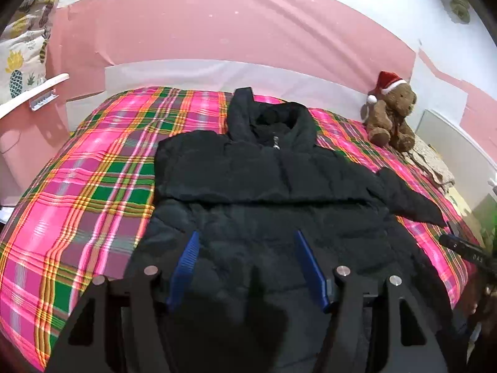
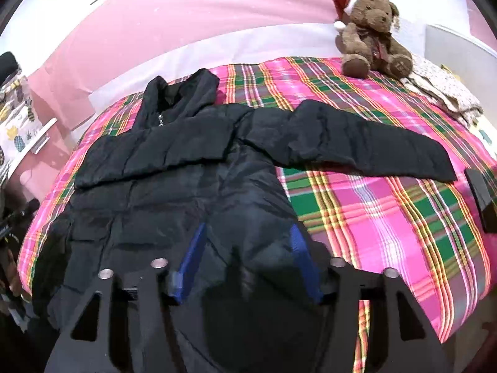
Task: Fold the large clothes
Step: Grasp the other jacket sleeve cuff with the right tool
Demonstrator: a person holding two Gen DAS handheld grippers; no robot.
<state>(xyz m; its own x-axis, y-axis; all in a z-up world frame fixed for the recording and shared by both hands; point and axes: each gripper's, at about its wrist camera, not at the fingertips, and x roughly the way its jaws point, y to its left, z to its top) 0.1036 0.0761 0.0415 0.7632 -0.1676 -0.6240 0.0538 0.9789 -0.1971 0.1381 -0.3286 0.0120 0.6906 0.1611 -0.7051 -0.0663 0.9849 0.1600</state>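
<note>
Puffer jacket [image 1: 267,186] is lying flat, front up, on the plaid bedspread [image 1: 93,171], one sleeve [image 2: 357,143] stretched out sideways, probably so you can fold it in. Your left tool [image 1: 247,267] and right tool [image 2: 245,261] both hover over the hem, spread apart, holding nothing.

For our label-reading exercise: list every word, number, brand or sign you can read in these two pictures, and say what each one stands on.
"DAS" or similar, pale letters on the black device at the right edge of the left wrist view: small and slanted, reading uncertain.
Teddy bear's foot: a pale mark, too blurred to read.
Black jacket: zip pull only, no legible label.
Pineapple-print cloth: pictures only, no words.
Plaid bedcover: no text.
</note>
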